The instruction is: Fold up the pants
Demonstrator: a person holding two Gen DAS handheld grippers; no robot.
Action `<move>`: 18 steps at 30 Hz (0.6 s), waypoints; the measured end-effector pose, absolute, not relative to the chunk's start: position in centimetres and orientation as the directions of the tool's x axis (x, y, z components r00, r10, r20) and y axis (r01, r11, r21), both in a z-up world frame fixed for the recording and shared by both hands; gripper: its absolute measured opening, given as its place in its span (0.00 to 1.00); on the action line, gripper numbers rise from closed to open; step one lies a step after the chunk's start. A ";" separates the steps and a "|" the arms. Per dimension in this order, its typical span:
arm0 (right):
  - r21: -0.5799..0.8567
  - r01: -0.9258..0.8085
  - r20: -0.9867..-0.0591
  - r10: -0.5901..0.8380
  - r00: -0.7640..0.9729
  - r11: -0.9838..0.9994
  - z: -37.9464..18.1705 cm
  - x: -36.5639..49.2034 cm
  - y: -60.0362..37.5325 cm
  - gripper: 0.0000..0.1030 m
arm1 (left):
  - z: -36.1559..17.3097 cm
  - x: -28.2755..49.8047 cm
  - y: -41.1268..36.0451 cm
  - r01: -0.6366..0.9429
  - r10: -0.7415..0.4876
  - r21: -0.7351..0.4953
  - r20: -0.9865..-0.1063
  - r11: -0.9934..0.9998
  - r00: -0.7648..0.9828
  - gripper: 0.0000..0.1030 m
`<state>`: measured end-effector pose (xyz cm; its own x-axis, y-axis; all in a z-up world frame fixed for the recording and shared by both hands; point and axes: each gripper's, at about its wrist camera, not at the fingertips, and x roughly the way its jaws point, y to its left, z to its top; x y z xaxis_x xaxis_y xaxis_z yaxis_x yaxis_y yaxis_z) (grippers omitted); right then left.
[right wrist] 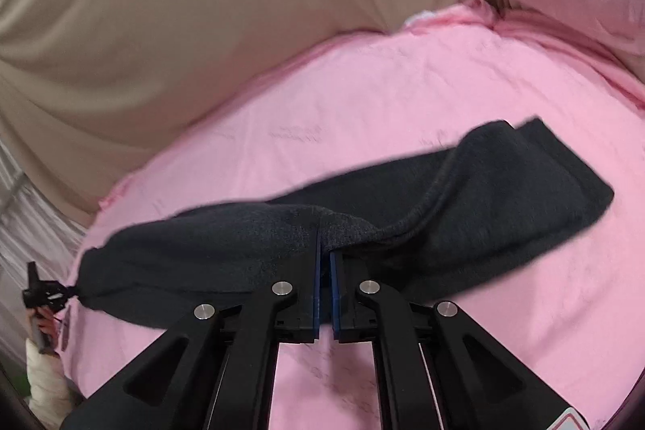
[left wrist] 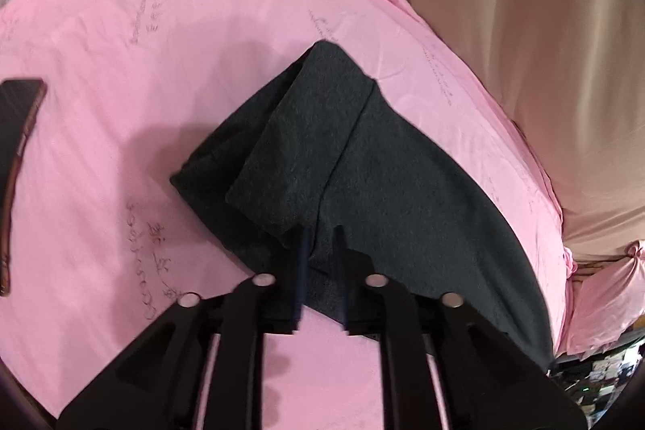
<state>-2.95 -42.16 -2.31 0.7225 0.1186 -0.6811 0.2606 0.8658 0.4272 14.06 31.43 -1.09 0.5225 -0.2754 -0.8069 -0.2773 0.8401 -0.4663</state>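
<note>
Writing: the pink sheet (left wrist: 121, 75) covering the surface carries faint printed script in several patches. One patch at about 8 o'clock in the left wrist view mixes cursive Latin letters with what look like Chinese characters; too faint and warped to read. Other lines near 11 o'clock and along the 2 o'clock edge are equally illegible. No label visible on the pants.

Pants (left wrist: 363, 156): dark charcoal knit, partly folded, lying on the pink sheet. In the left wrist view the bundle runs from about 12 o'clock down to 5 o'clock, layers overlapping, a narrower folded end pointing to 12. In the right wrist view the pants (right wrist: 483, 196) stretch long-axis from 8 o'clock to 2 o'clock, thick folded end at 2, a corded seam curving along the near edge.

Left hand-held gripper (left wrist: 322, 240): fingers close together, pinching a fold of the pants' near edge. In the right wrist view it shows small at 8 o'clock (right wrist: 44, 293), at the pants' far corner.

Right hand-held gripper (right wrist: 324, 248): blue pads nearly touching, clamped on the near edge of the pants at mid-length, fabric lifted into a small ridge there.

Dark phone (left wrist: 20, 131) lies on the sheet at 9 o'clock, well apart from the pants. Beige curtain (right wrist: 201, 7) hangs behind the surface.
</note>
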 end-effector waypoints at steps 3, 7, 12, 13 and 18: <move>0.413 0.281 -0.699 0.104 0.708 0.866 -3.6 -2.9 -41.7 0.04 | -1.5 14.8 31.1 -0.279 -0.279 -0.476 -0.800 0.834 0.532 0.31; 0.372 0.276 -0.704 0.076 0.706 0.886 -3.3 -2.6 -40.7 0.05 | -1.8 16.0 31.1 -0.294 -0.286 -0.493 -0.795 0.819 0.535 0.30; 0.374 0.272 -0.697 0.076 0.713 0.887 -3.3 -2.9 -40.6 0.05 | -1.8 15.7 32.0 -0.332 -0.302 -0.523 -0.791 0.785 0.532 0.21; 0.375 0.269 -0.695 0.077 0.715 0.887 -3.4 -3.2 -40.9 0.05 | -1.4 14.9 32.3 -0.330 -0.303 -0.532 -0.782 0.780 0.544 0.23; 0.368 0.260 -0.696 0.079 0.713 0.893 -3.5 -3.3 -40.7 0.06 | -0.1 12.6 33.0 -0.337 -0.249 -0.505 -0.777 0.795 0.578 0.57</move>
<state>-3.26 -40.67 -3.52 0.7133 0.0793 -0.6963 0.2595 0.8930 0.3676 12.56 32.99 -0.07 0.5778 -0.2489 -0.7773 -0.3366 0.7950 -0.5047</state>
